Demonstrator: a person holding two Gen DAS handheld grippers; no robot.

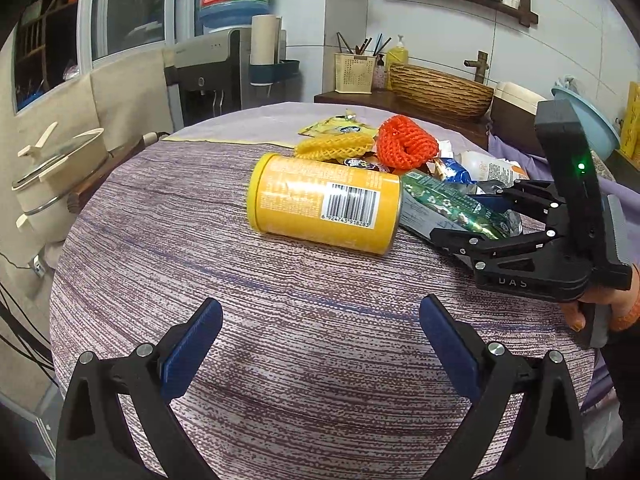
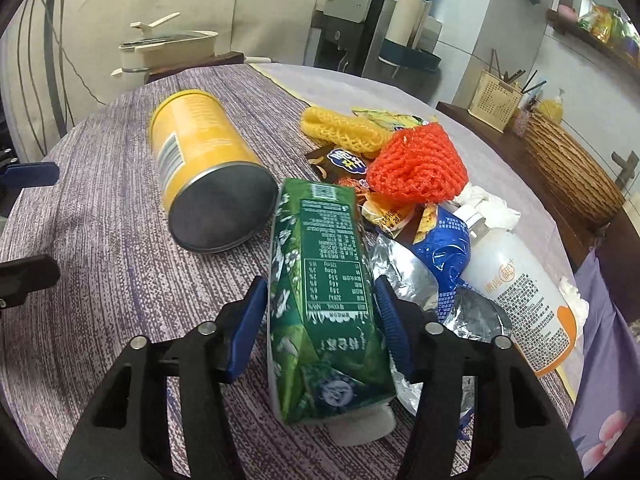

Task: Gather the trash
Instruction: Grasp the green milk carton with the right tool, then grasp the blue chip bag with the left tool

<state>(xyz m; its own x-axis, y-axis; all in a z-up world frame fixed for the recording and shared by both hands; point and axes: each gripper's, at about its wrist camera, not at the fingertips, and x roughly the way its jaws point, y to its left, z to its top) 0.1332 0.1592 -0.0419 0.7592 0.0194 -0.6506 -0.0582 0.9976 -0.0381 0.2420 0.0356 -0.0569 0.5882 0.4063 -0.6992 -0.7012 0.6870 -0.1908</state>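
Observation:
A heap of trash lies on the round table with its purple woven cloth (image 1: 200,264). A yellow can (image 1: 320,200) (image 2: 200,152) lies on its side beside it. My right gripper (image 2: 320,284) (image 1: 460,216) is shut on a crumpled green carton (image 2: 324,280) (image 1: 448,200), a blue pad against each side. Behind the carton lie an orange foam net (image 2: 416,168), a yellow foam net (image 2: 344,130), a blue wrapper (image 2: 444,248), silver foil (image 2: 400,268) and a white bottle (image 2: 520,288). My left gripper (image 1: 320,308) hovers open over bare cloth in front of the can, holding nothing.
A cream pot with a glass lid (image 1: 60,176) sits off the table's left edge. A water dispenser (image 1: 208,68) stands behind. A wicker basket (image 1: 440,90) and a chopstick holder (image 1: 354,72) rest on a dark counter at the back right. A hand (image 1: 600,308) holds the right gripper.

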